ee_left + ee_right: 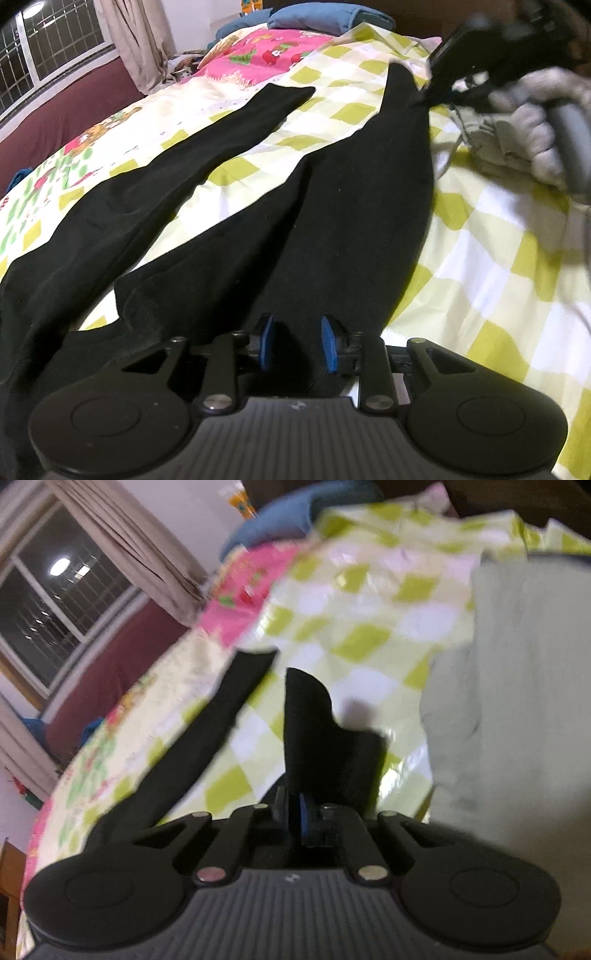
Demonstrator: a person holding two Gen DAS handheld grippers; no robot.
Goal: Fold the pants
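Note:
Black pants [332,206] lie spread on the bed, legs pointing away and apart. My left gripper [297,343] is at the waist end of the right leg, its blue pads apart with black fabric bunched between them. My right gripper [436,79] shows at the far hem of that leg, held by a gloved hand. In the right wrist view the right gripper [295,818] is shut on the hem of the pants [317,731] and lifts it off the bed. The other leg [207,731] lies flat to the left.
The bed has a green-and-white checked sheet [498,258] and a pink patterned cover [266,48]. A blue pillow [314,18] lies at the far end. A pale grey garment [517,683] lies at the right. A window [44,44] and curtain are at the left.

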